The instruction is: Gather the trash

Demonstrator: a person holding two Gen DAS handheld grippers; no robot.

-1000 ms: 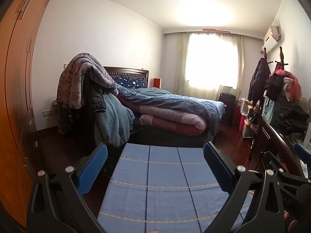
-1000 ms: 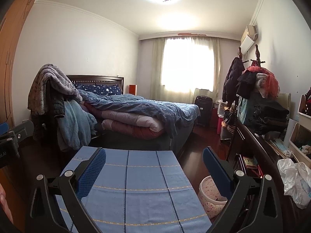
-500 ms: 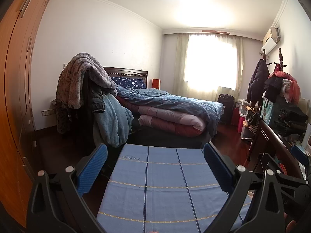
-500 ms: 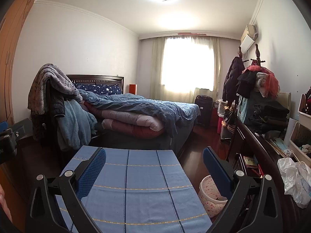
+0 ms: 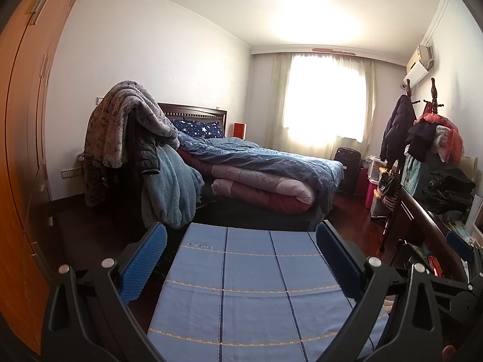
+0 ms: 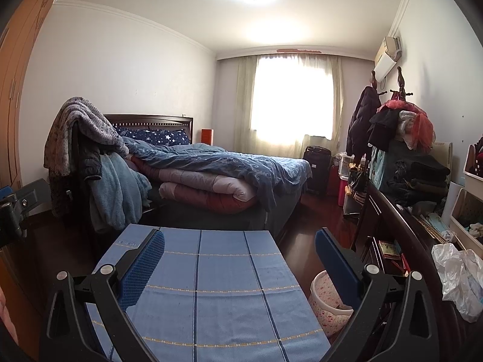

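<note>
Both grippers hover side by side above a table covered in a blue checked cloth (image 5: 250, 289) (image 6: 211, 289). My left gripper (image 5: 241, 259) is open with nothing between its blue pads. My right gripper (image 6: 240, 265) is open too and holds nothing. A small pink-speckled waste bin (image 6: 327, 304) stands on the dark floor just right of the table, partly behind the right finger. A crumpled clear plastic bag (image 6: 459, 280) lies on the dark desk (image 6: 401, 229) at the far right. The right gripper's body (image 5: 465, 268) shows at the right edge of the left wrist view.
Beyond the table stands a bed (image 6: 217, 163) piled with folded quilts, with blankets draped over its near end (image 5: 132, 132). An orange wardrobe (image 5: 21, 150) runs along the left. The desk, clothes pile (image 6: 404, 138) and coat rack line the right wall. A suitcase (image 6: 315, 166) sits below the window.
Both views have shifted very slightly; the grippers stay open and hold nothing.
</note>
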